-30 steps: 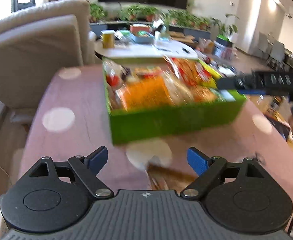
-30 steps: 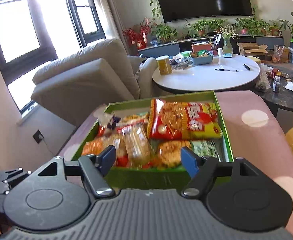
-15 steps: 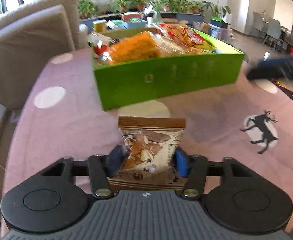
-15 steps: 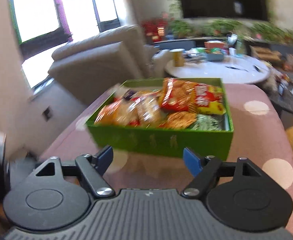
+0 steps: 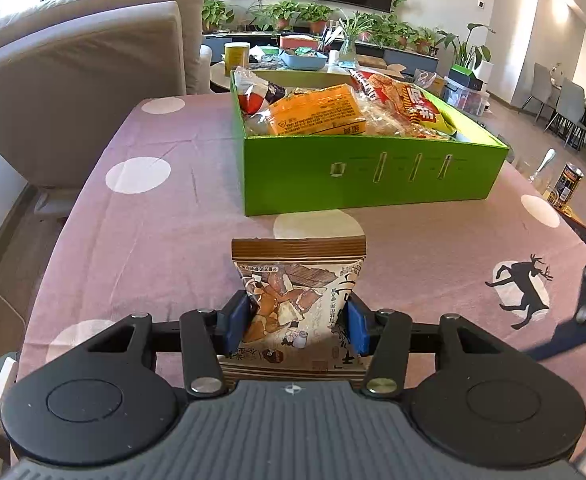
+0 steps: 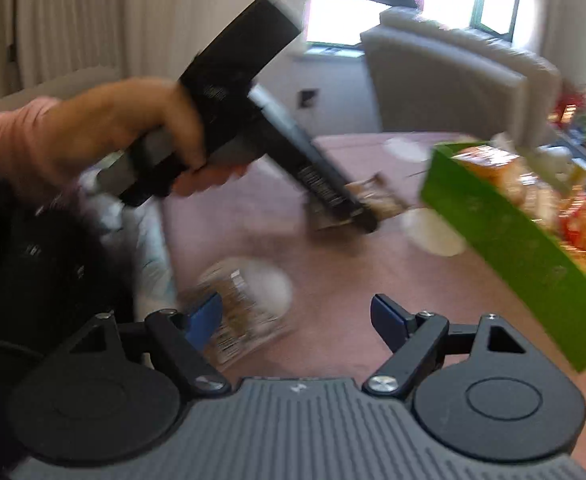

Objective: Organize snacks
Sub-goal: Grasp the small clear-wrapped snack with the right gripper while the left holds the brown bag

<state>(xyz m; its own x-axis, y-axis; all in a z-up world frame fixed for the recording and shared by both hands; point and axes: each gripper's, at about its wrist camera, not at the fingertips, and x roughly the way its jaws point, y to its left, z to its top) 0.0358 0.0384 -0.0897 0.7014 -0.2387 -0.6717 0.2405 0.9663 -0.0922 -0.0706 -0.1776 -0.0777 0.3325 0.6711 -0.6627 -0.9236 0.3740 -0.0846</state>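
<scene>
We saw the right wrist view smeared: a clear packet (image 6: 245,312) by the left blue pad was unreadable. The brown snack bag (image 5: 299,304) had its lower end hidden behind the left gripper (image 5: 297,328).

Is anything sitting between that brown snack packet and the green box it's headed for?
Nothing visible does. The left claw grips the brown snack packet, and only bare pink tablecloth lies between it and the green box.
</scene>
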